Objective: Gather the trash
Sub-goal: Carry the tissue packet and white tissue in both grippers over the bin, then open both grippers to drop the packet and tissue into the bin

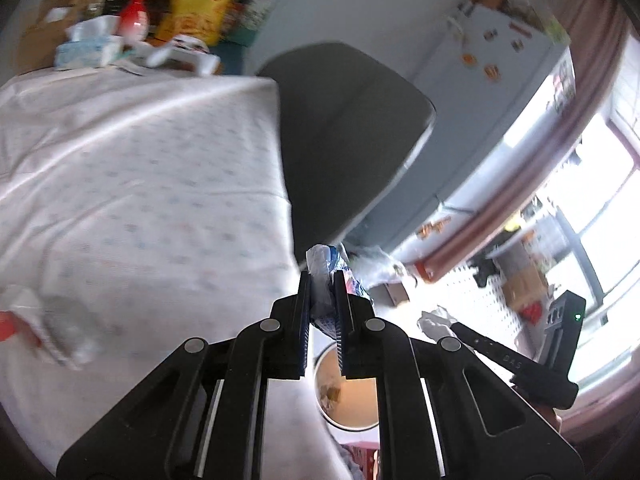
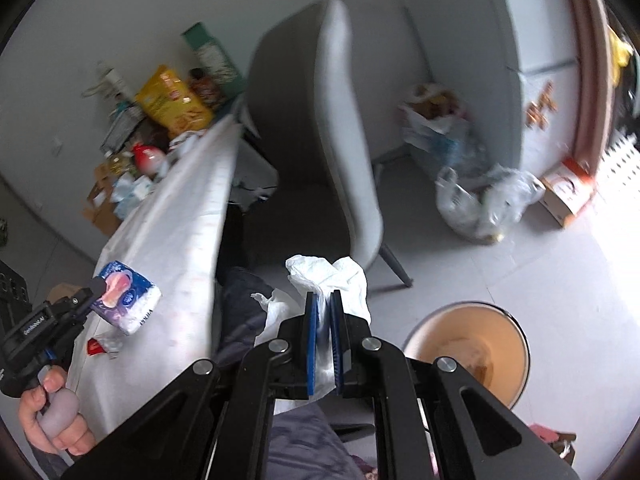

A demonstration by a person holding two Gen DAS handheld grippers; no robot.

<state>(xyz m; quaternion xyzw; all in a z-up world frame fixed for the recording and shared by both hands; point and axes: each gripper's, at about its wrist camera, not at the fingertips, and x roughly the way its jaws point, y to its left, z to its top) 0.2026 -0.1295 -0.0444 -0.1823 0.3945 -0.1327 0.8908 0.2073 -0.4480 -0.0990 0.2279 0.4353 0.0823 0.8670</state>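
Left gripper (image 1: 322, 280) clamps a tissue packet (image 1: 320, 276); right gripper (image 2: 325, 300) clamps a white tissue (image 2: 332, 276); bin (image 2: 466, 354) on the floor holds scraps.

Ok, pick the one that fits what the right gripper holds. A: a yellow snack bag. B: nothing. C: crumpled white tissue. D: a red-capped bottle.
C: in the right wrist view the right gripper is shut on crumpled white tissue that bulges out above its blue pads.
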